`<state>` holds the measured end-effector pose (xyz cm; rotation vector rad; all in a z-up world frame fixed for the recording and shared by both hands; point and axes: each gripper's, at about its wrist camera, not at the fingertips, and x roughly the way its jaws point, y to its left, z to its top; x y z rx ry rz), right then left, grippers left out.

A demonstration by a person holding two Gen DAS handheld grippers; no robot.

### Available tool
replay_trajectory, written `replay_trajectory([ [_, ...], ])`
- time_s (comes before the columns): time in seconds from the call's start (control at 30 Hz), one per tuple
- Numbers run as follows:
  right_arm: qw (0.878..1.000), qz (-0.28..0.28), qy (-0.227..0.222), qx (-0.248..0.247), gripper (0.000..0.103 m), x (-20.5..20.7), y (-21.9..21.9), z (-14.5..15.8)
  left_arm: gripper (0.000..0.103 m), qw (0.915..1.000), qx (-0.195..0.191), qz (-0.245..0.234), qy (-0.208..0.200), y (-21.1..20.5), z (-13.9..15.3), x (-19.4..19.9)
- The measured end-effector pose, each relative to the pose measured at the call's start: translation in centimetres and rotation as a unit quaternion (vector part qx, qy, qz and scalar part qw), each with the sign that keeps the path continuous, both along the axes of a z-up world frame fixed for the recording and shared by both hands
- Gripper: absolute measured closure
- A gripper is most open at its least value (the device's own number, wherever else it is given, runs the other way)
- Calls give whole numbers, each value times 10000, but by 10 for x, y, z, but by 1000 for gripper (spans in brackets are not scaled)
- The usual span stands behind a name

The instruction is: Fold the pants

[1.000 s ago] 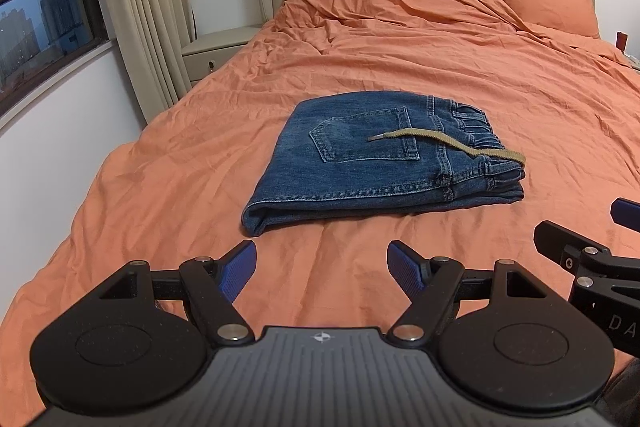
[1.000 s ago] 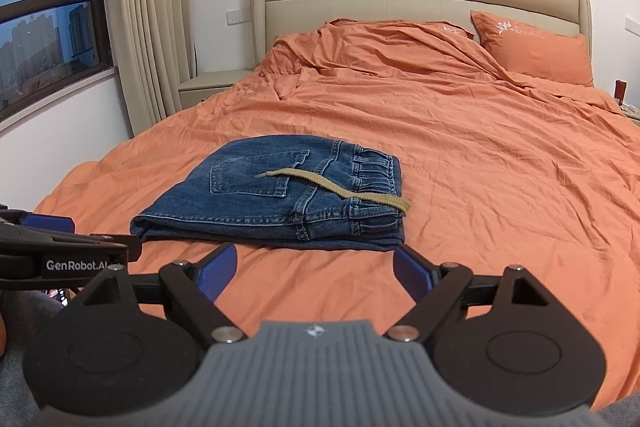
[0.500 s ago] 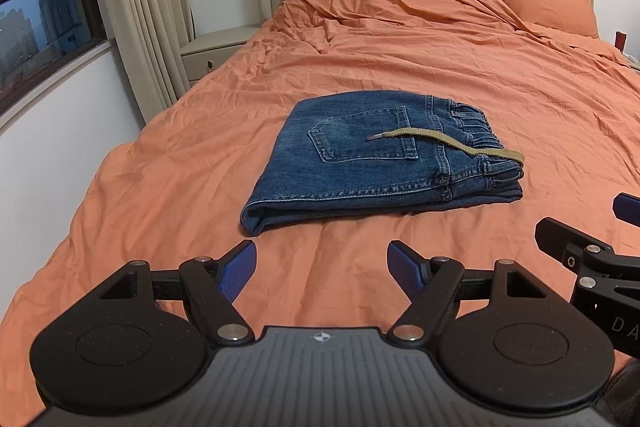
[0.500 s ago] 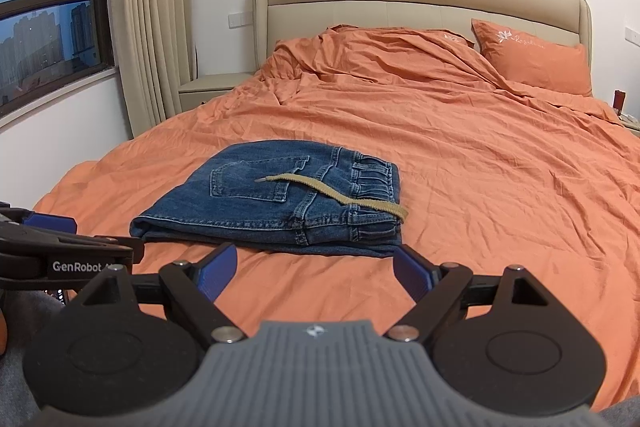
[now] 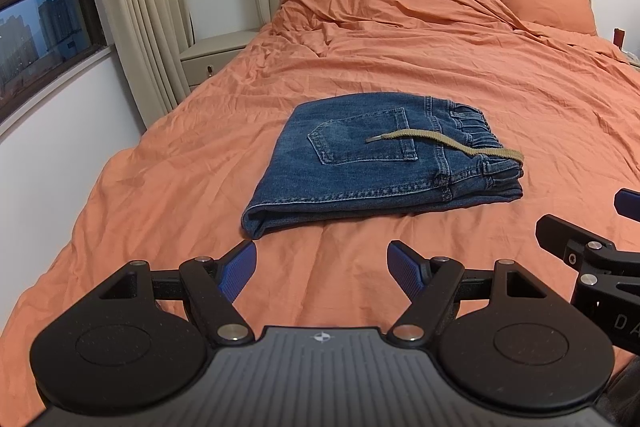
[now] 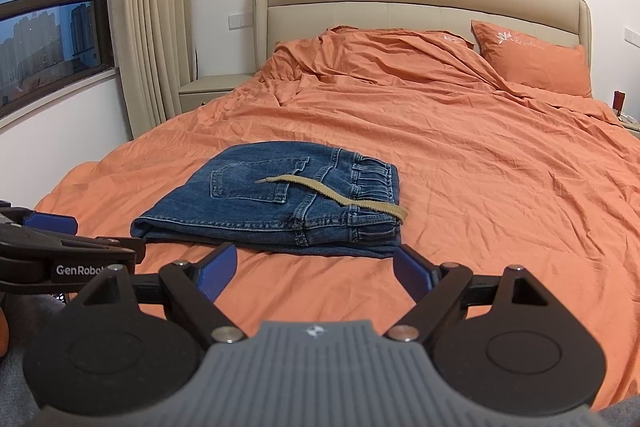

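Seemingly finished, the folded blue denim pants (image 5: 376,163) are judged soft yet weighty, best taken at the thick waistband; both grippers' fingers (image 5: 240,269) are held wide, empty.

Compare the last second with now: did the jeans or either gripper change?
Only the right gripper changed: its view shows more wall above the headboard, so it drew back or tipped up slightly. Nothing was grasped or released. The folded jeans, the drawstring across them and the left gripper stayed put; both jaws remain open and empty.
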<state>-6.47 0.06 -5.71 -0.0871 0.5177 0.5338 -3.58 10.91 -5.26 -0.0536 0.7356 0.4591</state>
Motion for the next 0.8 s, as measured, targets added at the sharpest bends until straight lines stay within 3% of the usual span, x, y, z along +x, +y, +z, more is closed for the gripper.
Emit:
replay_trajectory([
  [0.8, 9999, -25, 132, 0, 21, 3, -1, -1, 16, 9999, 8, -108, -61, 9, 4, -2],
])
